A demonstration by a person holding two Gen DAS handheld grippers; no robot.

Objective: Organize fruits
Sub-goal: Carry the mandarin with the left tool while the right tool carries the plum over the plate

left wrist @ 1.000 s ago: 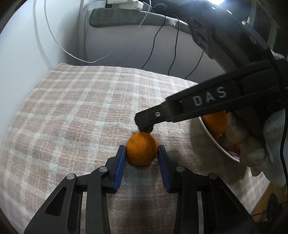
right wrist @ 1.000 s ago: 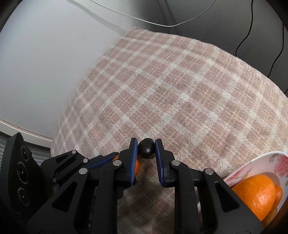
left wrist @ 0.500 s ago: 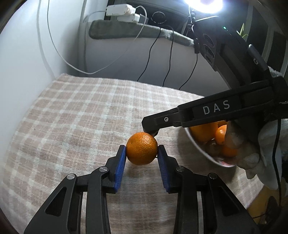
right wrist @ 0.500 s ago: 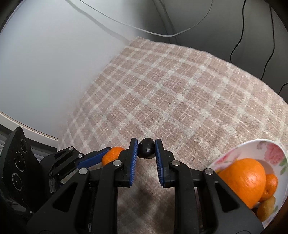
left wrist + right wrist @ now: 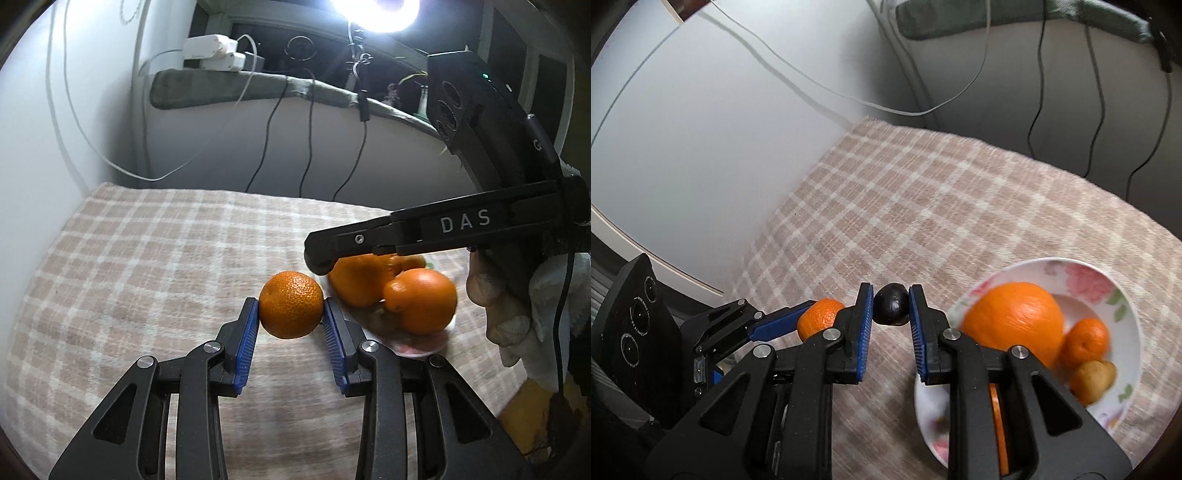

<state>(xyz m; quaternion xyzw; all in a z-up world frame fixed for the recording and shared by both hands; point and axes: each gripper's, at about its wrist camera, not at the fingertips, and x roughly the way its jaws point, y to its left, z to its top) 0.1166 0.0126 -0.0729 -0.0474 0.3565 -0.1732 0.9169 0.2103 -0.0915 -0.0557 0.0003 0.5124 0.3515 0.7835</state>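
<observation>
My left gripper [image 5: 291, 314] is shut on a small orange mandarin [image 5: 291, 304], held above the checked cloth [image 5: 155, 258]. My right gripper [image 5: 891, 304] is shut on a small dark round fruit [image 5: 891, 303], also off the cloth. In the left wrist view the right gripper [image 5: 319, 264] reaches in from the right, just above the bowl's fruit. The flowered white bowl [image 5: 1071, 273] sits right of both grippers and holds a large orange [image 5: 1015, 317], a mandarin [image 5: 1087, 338] and a small brownish fruit [image 5: 1091, 380]. The left gripper's mandarin [image 5: 820, 317] shows behind my right fingers.
A white wall [image 5: 701, 129] borders the cloth on the left. Black and white cables [image 5: 310, 140] hang down the panel behind. A bright lamp [image 5: 376, 11] glares at the top. A hand in a white glove [image 5: 517, 314] holds the right gripper.
Both grippers have risen off the cloth with their fruits and moved toward the bowl, which now shows much more fully in both views.
</observation>
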